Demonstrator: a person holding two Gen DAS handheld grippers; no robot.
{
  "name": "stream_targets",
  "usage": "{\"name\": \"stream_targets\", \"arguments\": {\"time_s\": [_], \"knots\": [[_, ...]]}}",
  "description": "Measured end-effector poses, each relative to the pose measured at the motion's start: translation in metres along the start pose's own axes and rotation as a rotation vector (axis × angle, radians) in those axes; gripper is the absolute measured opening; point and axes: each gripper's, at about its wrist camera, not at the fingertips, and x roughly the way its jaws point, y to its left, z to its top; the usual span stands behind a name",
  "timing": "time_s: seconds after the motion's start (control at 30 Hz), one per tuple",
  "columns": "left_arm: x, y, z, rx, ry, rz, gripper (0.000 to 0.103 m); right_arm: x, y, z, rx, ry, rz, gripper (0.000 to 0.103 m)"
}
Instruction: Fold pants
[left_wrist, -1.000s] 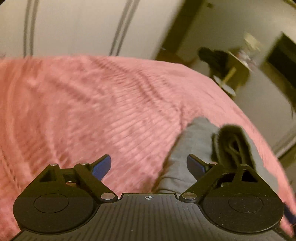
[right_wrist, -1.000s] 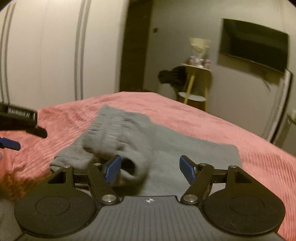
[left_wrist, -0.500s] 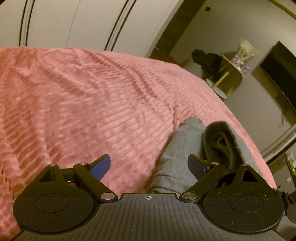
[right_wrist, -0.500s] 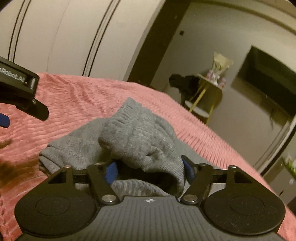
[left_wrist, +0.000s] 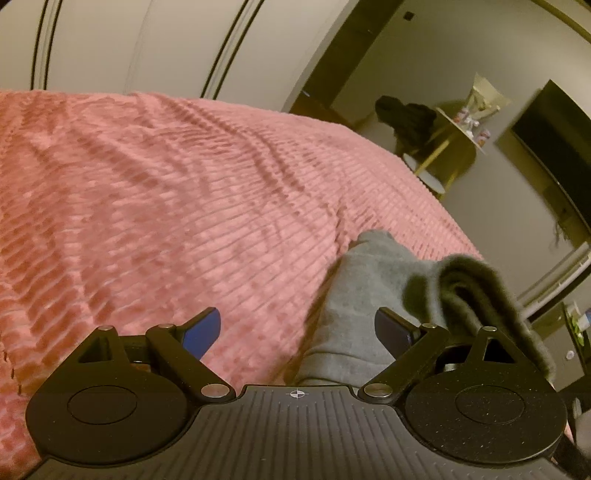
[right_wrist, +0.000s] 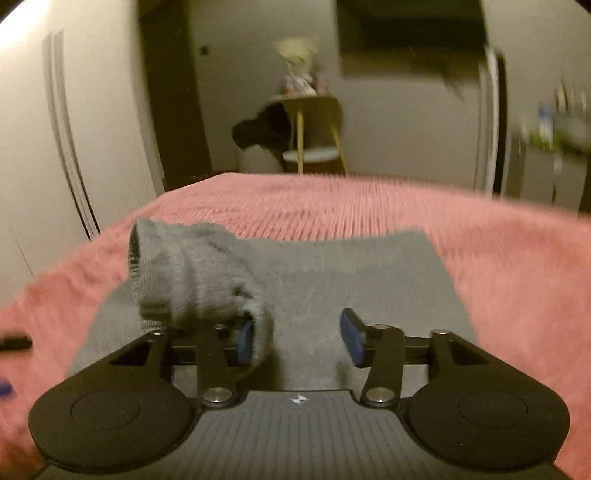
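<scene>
Grey knit sweatpants lie on the pink ribbed plush bedspread, partly folded into a flat rectangular slab in the right wrist view. Right gripper has jaws spread wide, released; a bunched, curled-up grey ribbed cuff or waistband end of the pants drapes over its left blue pad, hiding part of that pad, while the right blue pad sits bare above the flat fabric. Cannot tell whether the bunched fabric is caught on the finger or only in front of it. Right view is motion-blurred. Left gripper is also wide apart, gripping nothing: its left blue fingertip is over bare bedspread, its right fingertip over the grey pants, which lie to the right side of that view, running away from the camera as a soft rounded roll with a darker folded layer raised at the right edge, behind the right finger linkage. Fabric looks soft, fleecy, fine-knit; bedspread has parallel corded ridges with shallow creases. Gripper bodies are matte black plastic with round disc hubs and silver pivot pins. Background: cream wardrobe doors with dark vertical stripes, dark doorway, small round side table with yellow legs with a dark garment hanging on it, and a dark wall-mounted screen.
</scene>
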Motion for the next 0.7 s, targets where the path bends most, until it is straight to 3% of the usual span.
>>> {"name": "stream_targets", "arguments": {"time_s": [0.23,0.33,0.43,0.57,0.6,0.63,0.7], "knots": [[-0.006,0.007,0.000,-0.048,-0.038,-0.017,0.094,-0.015,0.065,-0.020,-0.578,-0.161,-0.030,0.056],[-0.006,0.009,0.002,-0.058,-0.031,-0.018,0.094,-0.017,0.076,-0.028,-0.644,-0.149,-0.027,0.056],[-0.004,0.008,0.002,-0.054,-0.029,-0.015,0.094,-0.012,0.078,-0.028,-0.714,-0.076,-0.002,0.056],[-0.003,0.009,0.001,-0.056,-0.024,-0.014,0.094,-0.018,0.084,-0.031,-0.734,-0.047,0.010,0.056],[-0.002,0.009,0.001,-0.055,-0.023,-0.014,0.094,-0.020,0.087,-0.032,-0.730,-0.046,0.024,0.061],[-0.002,0.009,0.001,-0.055,-0.022,-0.015,0.094,-0.020,0.089,-0.031,-0.720,-0.053,0.033,0.071],[-0.002,0.009,0.001,-0.053,-0.022,-0.018,0.094,-0.018,0.094,-0.032,-0.698,-0.060,0.068,0.077]]}}
